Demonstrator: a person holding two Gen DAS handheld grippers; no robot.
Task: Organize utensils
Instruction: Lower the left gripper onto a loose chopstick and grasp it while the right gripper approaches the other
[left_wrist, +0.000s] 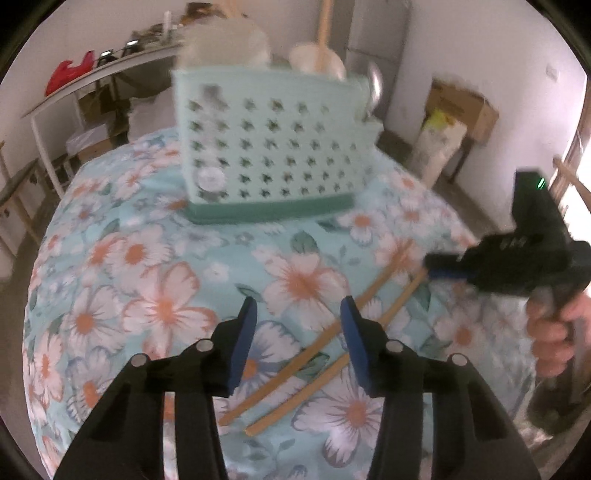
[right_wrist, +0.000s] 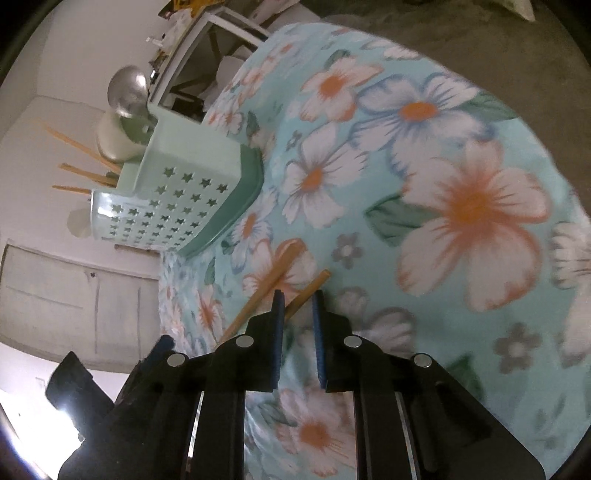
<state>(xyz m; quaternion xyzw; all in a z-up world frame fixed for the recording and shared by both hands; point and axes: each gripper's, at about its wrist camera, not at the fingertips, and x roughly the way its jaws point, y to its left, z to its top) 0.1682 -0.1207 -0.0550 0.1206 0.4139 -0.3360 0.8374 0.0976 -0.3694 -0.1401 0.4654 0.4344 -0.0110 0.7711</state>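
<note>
mint star-pierced holder (left_wrist: 273, 147), teal floral tablecloth (left_wrist: 147, 295), tan chopsticks (left_wrist: 317, 347)

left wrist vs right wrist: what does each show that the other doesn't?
Left wrist only: the left gripper open above the cloth, both chopsticks full length, the hand holding the right gripper, cardboard boxes.

Right wrist only: the right gripper's pads narrowly apart around one chopstick's end, chopsticks already standing in the holder.

Both: the holder, the floral cloth, the metal spoon.

Dim indoor light; motion blur throughout; fisheye edges warped, dark vignette.
</note>
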